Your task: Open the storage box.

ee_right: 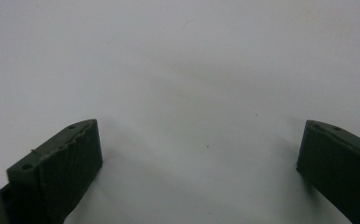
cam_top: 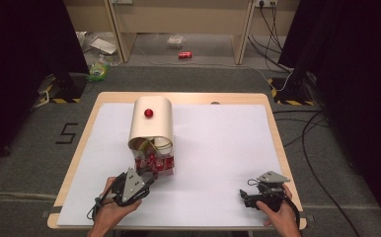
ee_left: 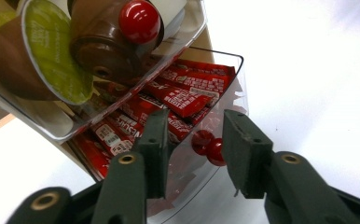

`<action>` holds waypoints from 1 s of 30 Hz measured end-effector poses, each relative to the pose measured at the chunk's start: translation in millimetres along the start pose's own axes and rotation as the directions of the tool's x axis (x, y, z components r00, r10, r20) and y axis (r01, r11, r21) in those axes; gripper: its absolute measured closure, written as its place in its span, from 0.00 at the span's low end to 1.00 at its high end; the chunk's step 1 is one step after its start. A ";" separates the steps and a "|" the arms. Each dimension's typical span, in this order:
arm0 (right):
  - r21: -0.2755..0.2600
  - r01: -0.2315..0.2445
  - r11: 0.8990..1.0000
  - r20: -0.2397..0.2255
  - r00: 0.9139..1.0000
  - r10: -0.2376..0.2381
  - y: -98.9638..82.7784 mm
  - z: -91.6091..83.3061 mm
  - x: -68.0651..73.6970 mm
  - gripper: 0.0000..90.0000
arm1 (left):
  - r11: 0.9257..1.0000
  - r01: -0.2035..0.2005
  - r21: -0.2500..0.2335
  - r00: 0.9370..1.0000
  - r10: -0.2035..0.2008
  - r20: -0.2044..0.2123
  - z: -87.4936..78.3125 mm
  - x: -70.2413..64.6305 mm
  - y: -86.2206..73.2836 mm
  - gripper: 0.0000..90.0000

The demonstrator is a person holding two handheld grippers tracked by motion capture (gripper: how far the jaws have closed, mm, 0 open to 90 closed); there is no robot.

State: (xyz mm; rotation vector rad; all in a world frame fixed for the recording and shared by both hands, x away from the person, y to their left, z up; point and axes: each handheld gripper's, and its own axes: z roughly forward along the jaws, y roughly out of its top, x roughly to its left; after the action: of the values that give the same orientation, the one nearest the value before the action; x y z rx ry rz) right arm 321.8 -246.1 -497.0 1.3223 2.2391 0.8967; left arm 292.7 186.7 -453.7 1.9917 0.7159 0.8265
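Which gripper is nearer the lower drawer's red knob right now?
Left. The left gripper has its open jaws on either side of the red knob on the clear drawer. The right gripper sits far off, over bare white table.

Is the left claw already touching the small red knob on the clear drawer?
Apart. In the left gripper view, the left claw stands open around the red knob, with a visible gap on each side of it.

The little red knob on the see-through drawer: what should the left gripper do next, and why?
Probably close the left gripper on the red knob. Its jaws stand open on either side of the knob, not yet touching it, at the front of the clear drawer full of red packets. A grip would likely come before any pull or push. The right gripper rests open on the white table.
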 end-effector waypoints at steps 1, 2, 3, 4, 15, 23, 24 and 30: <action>0.000 0.000 1.000 0.000 1.000 0.000 0.0 0.0 0.0 0.00 | 1.000 0.002 -0.001 1.000 -0.002 0.001 -0.7 -0.1 -0.3 0.71; 0.000 0.000 1.000 0.000 1.000 0.000 0.0 0.0 0.0 0.00 | 1.000 0.004 -0.001 1.000 -0.004 0.002 -1.4 -0.4 -0.4 0.71; -0.001 0.001 1.000 0.000 1.000 -0.001 0.0 0.0 0.1 0.00 | 1.000 0.001 0.001 1.000 -0.001 0.002 -2.2 -0.8 -0.3 0.73; -0.001 0.001 1.000 0.000 1.000 -0.001 0.0 0.0 0.1 0.01 | 1.000 -0.002 0.004 1.000 0.002 0.003 -3.1 -1.5 -0.4 0.73; 0.000 0.001 1.000 0.000 1.000 -0.001 0.0 0.0 0.0 0.00 | 1.000 -0.002 0.014 1.000 0.002 0.010 -15.2 -8.6 -6.0 0.86; 0.000 0.000 1.000 0.000 1.000 0.000 0.0 0.0 0.0 0.00 | 1.000 0.005 0.021 1.000 -0.005 0.028 -19.6 -15.8 -13.0 0.87; 0.000 0.001 1.000 0.000 1.000 -0.001 0.0 0.0 0.0 0.01 | 1.000 0.000 0.024 0.999 -0.001 0.032 -21.4 -17.8 -14.1 0.87; 0.000 0.001 1.000 0.001 1.000 -0.001 0.0 0.0 0.1 0.01 | 1.000 0.013 0.028 0.998 -0.014 0.057 -25.5 -19.9 -17.1 0.88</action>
State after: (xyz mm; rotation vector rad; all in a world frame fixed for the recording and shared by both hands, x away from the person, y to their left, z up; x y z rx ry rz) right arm 321.7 -246.0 -497.0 1.3213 2.2389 0.8960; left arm 257.9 192.7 -463.1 2.0249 0.7104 0.7519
